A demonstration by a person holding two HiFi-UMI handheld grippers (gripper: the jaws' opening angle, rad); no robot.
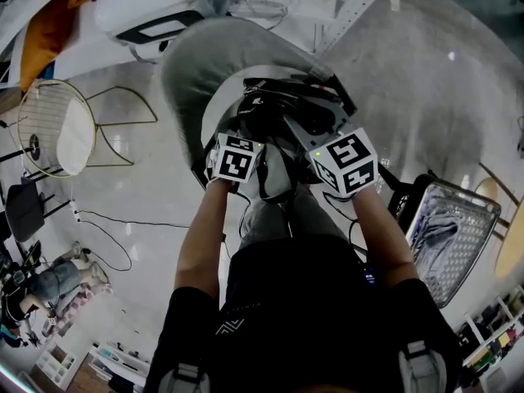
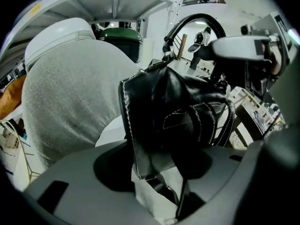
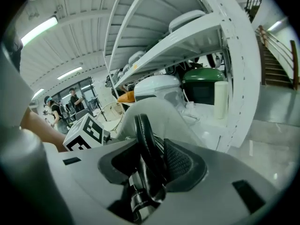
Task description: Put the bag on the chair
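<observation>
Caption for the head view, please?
Left gripper and right gripper, jaws open, at a black bag on the grey chair.

Bag [image 1: 288, 115] on chair [image 1: 190, 70] seat; wire basket [image 1: 463, 191] right of chair, apart.

I'm standing in what looks like a big warehouse-style workshop or lab, though the wide lens bends everything. There is a polished concrete floor [image 1: 409, 80], tall white metal shelving [image 3: 187, 36], ceiling strip lights [image 3: 40, 29], an industrial staircase [image 3: 275, 60] and people [image 3: 54, 111] standing across the hall.
</observation>
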